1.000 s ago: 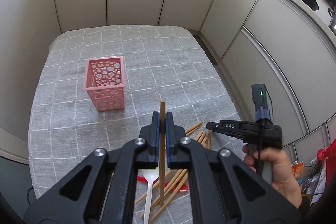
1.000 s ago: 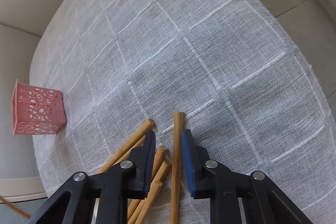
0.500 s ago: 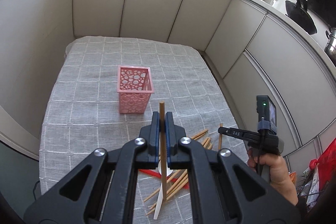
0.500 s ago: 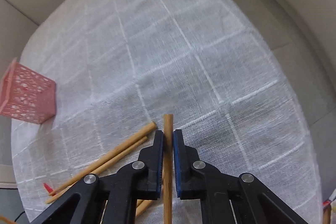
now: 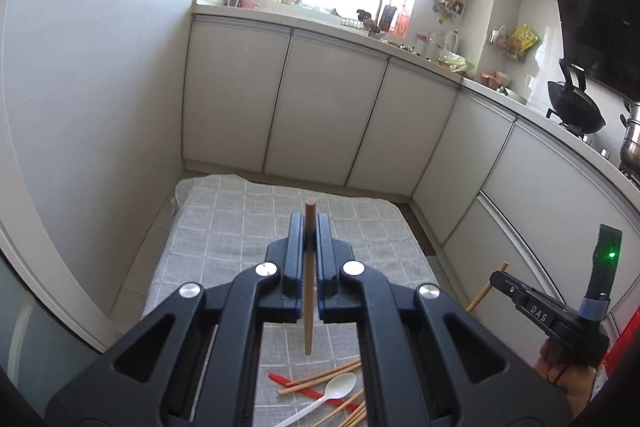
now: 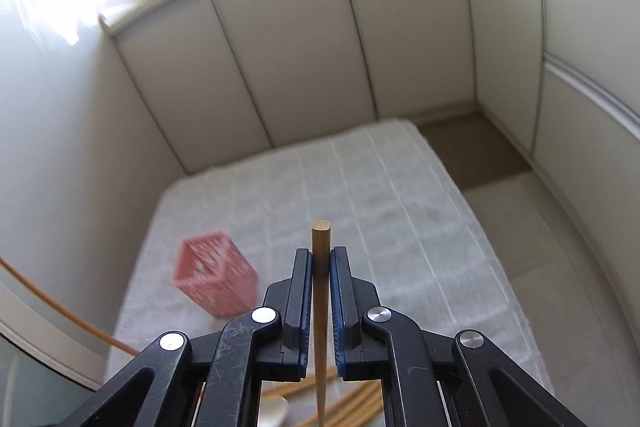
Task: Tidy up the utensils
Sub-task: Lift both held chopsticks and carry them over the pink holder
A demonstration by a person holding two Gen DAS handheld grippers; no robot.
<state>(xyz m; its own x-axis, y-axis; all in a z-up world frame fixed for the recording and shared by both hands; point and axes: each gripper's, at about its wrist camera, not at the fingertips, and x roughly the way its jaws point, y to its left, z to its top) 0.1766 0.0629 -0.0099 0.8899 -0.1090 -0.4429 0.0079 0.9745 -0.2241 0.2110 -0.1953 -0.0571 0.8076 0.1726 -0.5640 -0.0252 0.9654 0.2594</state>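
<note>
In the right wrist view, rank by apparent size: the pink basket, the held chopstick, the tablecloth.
1. Tablecloth, spanning most of the middle of the view.
2. Pink basket, blurred, and chopstick, shut in the right hand-held gripper: unsure. The stick looks longer, the basket bulkier, and the stick sits far nearer the camera.

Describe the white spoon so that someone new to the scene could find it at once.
Start at the grey checked tablecloth on the low table in front of the kitchen cabinets. At its near edge, below the left gripper, utensils lie in a loose heap of wooden chopsticks and a red stick. The white plastic spoon lies among them, the only pale piece with a rounded bowl.
</note>
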